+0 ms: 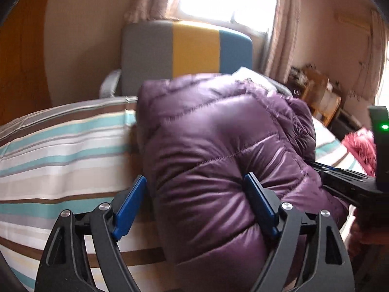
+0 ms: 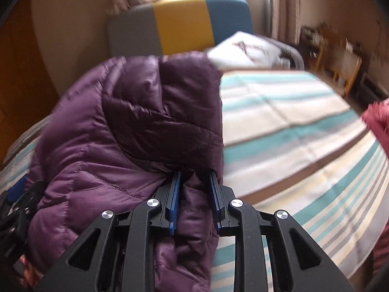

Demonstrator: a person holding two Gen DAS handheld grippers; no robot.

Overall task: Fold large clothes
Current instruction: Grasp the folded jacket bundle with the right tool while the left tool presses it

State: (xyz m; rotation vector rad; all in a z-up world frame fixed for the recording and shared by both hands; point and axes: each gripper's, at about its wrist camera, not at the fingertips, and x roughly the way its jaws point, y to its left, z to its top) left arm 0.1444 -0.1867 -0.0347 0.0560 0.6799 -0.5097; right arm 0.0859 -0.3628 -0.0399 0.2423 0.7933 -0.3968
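A purple quilted puffer jacket [image 1: 206, 133] lies bunched on the striped bed. In the left wrist view my left gripper [image 1: 194, 177] stands wide around a thick fold of it. Its right blue pad [image 1: 260, 204] dents the fabric, while the left pad [image 1: 128, 204] sits just beside the jacket's edge. In the right wrist view the jacket [image 2: 121, 121] fills the left half. My right gripper [image 2: 194, 174] is shut on a narrow fold at its right edge, with fabric squeezed between both pads. The right tool's black body [image 1: 352, 182], with a green light, reaches in from the right.
The striped sheet [image 2: 291, 121] spreads to the right of the jacket. A grey, yellow and blue headboard [image 1: 194, 48] and a white pillow [image 2: 248, 48] are at the far end. A red garment [image 2: 379, 121] lies at the right edge. A wooden shelf [image 1: 321, 97] stands by the wall.
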